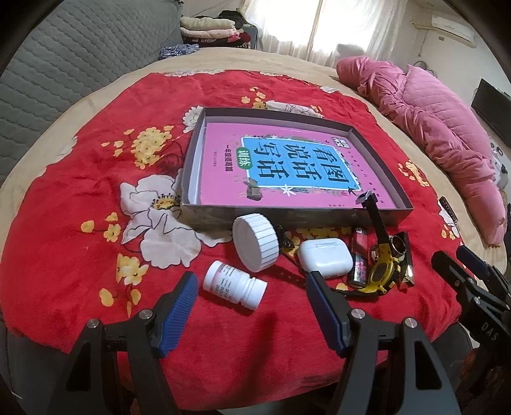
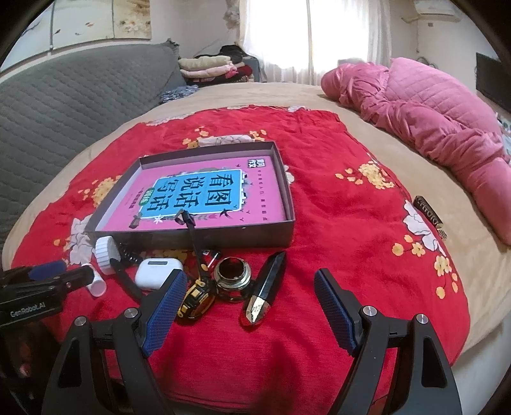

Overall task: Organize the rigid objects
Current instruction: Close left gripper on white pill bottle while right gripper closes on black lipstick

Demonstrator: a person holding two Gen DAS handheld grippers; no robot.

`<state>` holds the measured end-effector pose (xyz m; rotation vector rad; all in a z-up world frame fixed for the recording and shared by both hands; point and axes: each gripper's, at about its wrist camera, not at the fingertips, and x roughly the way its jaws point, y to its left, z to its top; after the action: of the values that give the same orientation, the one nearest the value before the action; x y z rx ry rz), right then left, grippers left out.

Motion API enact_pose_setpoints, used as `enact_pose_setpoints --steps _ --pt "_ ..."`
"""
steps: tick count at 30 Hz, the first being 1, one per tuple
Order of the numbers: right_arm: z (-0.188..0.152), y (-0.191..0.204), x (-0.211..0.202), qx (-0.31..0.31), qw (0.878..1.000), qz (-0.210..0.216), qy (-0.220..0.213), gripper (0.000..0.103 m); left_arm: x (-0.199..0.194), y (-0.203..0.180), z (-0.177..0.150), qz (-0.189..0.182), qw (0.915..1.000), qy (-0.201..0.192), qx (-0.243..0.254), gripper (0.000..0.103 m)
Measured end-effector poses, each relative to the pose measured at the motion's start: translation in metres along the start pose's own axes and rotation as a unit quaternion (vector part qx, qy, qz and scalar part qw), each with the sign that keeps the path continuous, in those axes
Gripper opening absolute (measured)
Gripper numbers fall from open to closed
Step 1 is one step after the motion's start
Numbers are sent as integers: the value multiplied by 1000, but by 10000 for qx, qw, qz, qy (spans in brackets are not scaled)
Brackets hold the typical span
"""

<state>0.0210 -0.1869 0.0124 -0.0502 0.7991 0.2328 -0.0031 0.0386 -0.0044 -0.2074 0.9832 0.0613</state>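
watch [image 1: 380, 271] strap hides part of box [image 1: 287, 220] wall

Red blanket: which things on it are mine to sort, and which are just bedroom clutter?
To sort: pill bottle, white jar, earbud case, yellow watch, lighter, round tin, pointed black case, box.

Clutter: pink quilt, folded clothes.

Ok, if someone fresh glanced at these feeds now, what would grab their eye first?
Probably the red floral blanket covering the bed, with the shallow grey box on it holding a pink book. Next, the clutter before the box: white pill bottle, white jar, earbud case, yellow watch. Both the left gripper and right gripper hover open.
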Motion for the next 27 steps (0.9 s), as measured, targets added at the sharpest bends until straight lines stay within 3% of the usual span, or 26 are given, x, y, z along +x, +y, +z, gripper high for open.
enact_pose_setpoints --steps 11,27 --pt "-2 -10 6 175 9997 -59 143 83 2 16 -5 48 9996 218 -165 69" --pt "-3 -12 10 244 9994 -15 233 83 21 21 -10 102 9985 542 -35 69"
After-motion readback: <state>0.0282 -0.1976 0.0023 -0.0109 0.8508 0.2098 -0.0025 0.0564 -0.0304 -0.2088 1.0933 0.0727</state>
